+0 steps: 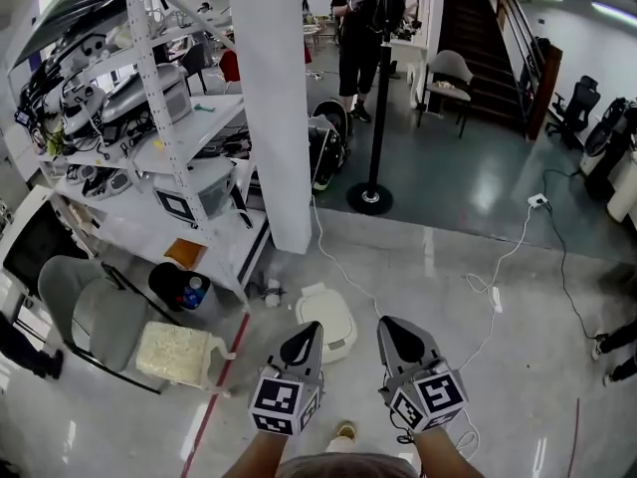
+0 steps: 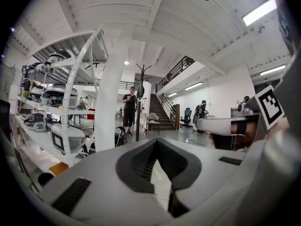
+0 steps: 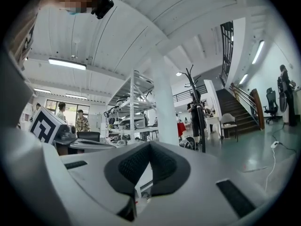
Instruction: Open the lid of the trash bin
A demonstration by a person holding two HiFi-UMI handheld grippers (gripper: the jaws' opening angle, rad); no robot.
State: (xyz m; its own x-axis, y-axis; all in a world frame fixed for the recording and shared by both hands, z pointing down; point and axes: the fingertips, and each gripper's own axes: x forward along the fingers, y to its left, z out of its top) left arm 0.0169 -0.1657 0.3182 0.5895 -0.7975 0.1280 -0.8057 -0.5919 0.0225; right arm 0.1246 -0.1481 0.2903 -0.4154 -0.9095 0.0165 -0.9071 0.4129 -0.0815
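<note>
The white trash bin (image 1: 334, 315) stands on the shiny floor just in front of me, its lid down. In the head view my left gripper (image 1: 310, 331) hovers over the bin's near left side and covers a bit of it. My right gripper (image 1: 391, 327) hangs just right of the bin, apart from it. Both are held high above the floor, pointing forward. In the left gripper view the left gripper (image 2: 156, 141) has its jaws pressed together at the tips with nothing between them. The right gripper (image 3: 149, 144) looks the same in its own view.
A white pillar (image 1: 279, 108) rises behind the bin, with a loaded shelving rack (image 1: 149, 118) to its left. A grey chair (image 1: 90, 312), a foam block (image 1: 179, 352) and a black pail (image 1: 171, 285) sit at left. A white cable (image 1: 495, 267) trails at right. A person (image 1: 358, 28) stands far back.
</note>
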